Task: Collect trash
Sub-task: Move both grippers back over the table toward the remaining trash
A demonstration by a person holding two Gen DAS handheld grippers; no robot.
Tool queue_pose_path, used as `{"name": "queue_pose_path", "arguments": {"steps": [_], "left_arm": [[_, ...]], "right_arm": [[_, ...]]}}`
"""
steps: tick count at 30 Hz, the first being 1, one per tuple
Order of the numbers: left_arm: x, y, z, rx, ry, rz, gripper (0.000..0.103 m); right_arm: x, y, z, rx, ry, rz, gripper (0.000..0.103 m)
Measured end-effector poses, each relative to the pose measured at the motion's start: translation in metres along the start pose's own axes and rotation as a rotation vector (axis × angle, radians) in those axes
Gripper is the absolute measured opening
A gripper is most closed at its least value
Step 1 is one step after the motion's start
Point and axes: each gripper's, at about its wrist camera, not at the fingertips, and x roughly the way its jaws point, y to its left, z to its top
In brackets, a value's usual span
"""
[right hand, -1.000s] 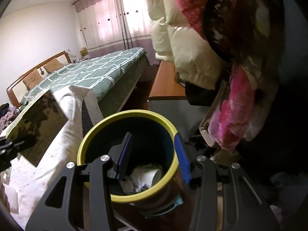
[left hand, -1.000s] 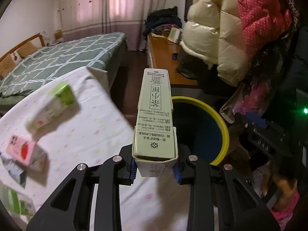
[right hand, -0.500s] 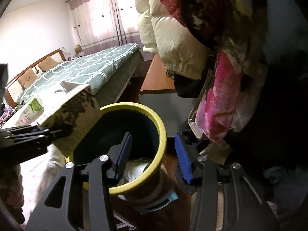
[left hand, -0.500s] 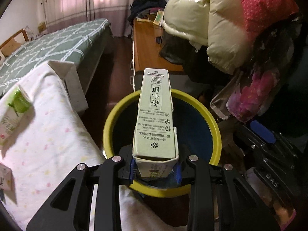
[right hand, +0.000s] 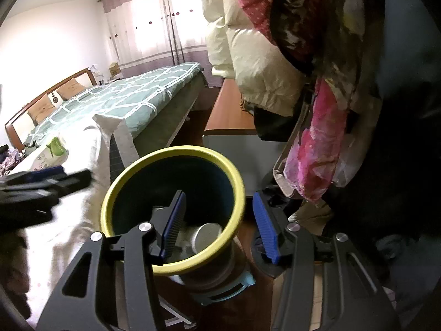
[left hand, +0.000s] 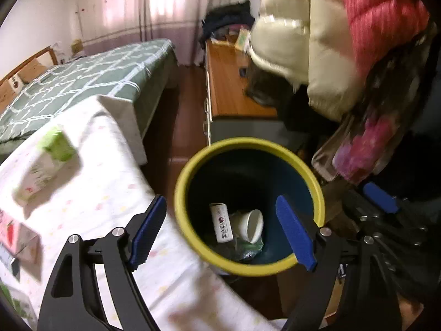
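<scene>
The left gripper has just been opening; its blue jaws now stand spread at the bottom of the left wrist view with nothing between them. Straight beyond them the yellow-rimmed bin fills the lower centre, and a carton lies on the bin's floor beside a paper cup and crumpled wrap. The drop-off step looks done.

The right gripper has its jaws parted astride the bin's right rim, one pad inside, one outside; whether the pads press the rim I cannot tell.

More trash waits on the white spotted cloth at the left of the frame: a green-topped carton at mid-left and a pink carton near the left edge. The next move likely calls for swinging the empty left jaws to the green-topped carton and closing across its narrow sides.
</scene>
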Motion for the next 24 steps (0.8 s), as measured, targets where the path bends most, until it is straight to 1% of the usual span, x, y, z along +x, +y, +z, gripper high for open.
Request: {"name": "queue_pose_path", "arguments": {"steps": [5,8,9,11,15,17,20,21,24], "left_arm": [[-0.057,0.036,-0.013,-0.072,-0.082,0.026,0.081],[-0.100,0.067,-0.029,-0.134,-0.133,0.074,0.082],[-0.110,0.075,-0.033,-0.150,-0.146,0.088,0.083],[-0.134,0.092,-0.045,-0.187,-0.182,0.130,0.087],[-0.191,0.128,-0.076,-0.244,-0.257,0.264,0.092],[-0.215,0.144,-0.091,-0.273,-0.284,0.326,0.093],[-0.244,0.167,-0.114,-0.316,-0.312,0.397,0.094],[-0.256,0.177,-0.125,-0.345,-0.322,0.429,0.095],[-0.279,0.199,-0.149,-0.398,-0.329,0.483,0.095]], "right_arm": [[-0.002,0.015,0.001,-0.020,0.002,0.012,0.049],[-0.003,0.026,-0.001,-0.037,0.003,0.026,0.049],[-0.003,0.031,-0.001,-0.045,0.005,0.031,0.049],[-0.004,0.040,-0.003,-0.057,0.007,0.044,0.049],[-0.006,0.063,-0.007,-0.093,0.014,0.079,0.049],[-0.007,0.076,-0.008,-0.112,0.013,0.101,0.049],[-0.011,0.102,-0.012,-0.152,0.017,0.142,0.049],[-0.012,0.111,-0.013,-0.165,0.020,0.157,0.049],[-0.014,0.141,-0.019,-0.211,0.033,0.206,0.049]]}}
